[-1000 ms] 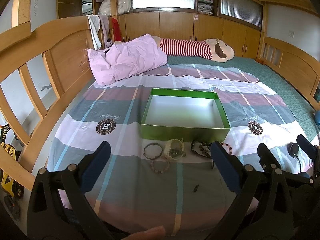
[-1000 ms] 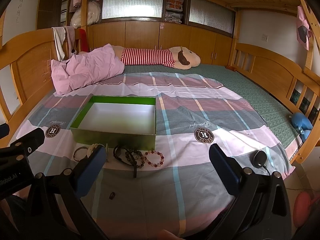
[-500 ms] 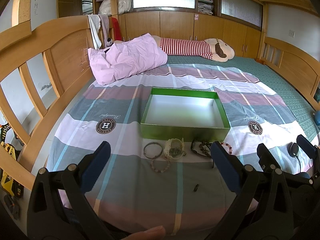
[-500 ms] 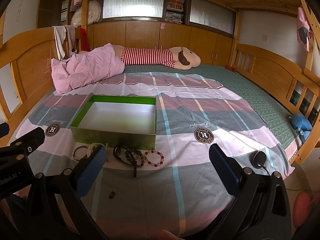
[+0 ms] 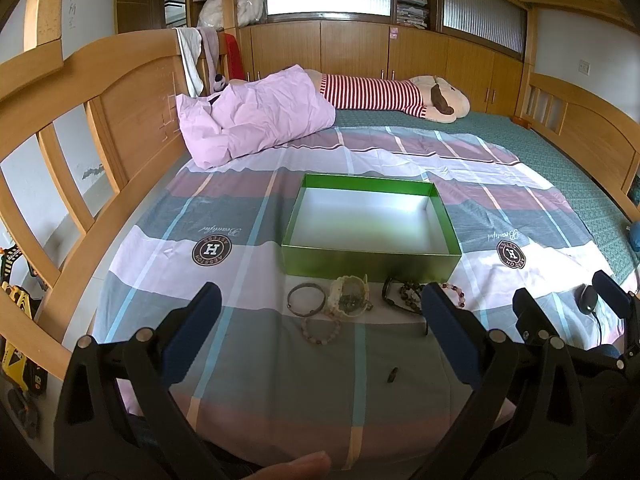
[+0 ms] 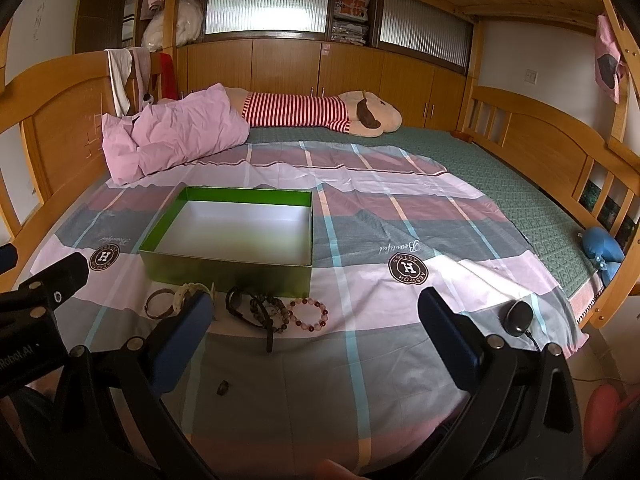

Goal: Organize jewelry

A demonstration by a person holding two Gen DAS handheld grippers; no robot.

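Both the left gripper [image 5: 320,312] and right gripper [image 6: 312,312] hover wide open, holding nothing, above bracelets [image 6: 308,314] lying beside the green box [image 5: 370,260] on the bed [image 6: 400,344].

— Where did the box [image 5: 370,236] sit?

— On the bedsheet [image 5: 248,344], about midway across the bed, with the pillow [image 5: 256,114] behind it to the left and the plush toy [image 5: 392,94] lying across the far end.

— And the jewelry?

— In a row just before the box's near wall: a bangle [image 5: 306,299] leftmost, a pale bracelet [image 5: 349,300] beside it, a dark bead cluster [image 6: 260,310] further right, then a beaded bracelet [image 6: 309,314]. Another bead bracelet [image 5: 322,330] lay nearer, and a small ring [image 6: 222,387] nearest of all.
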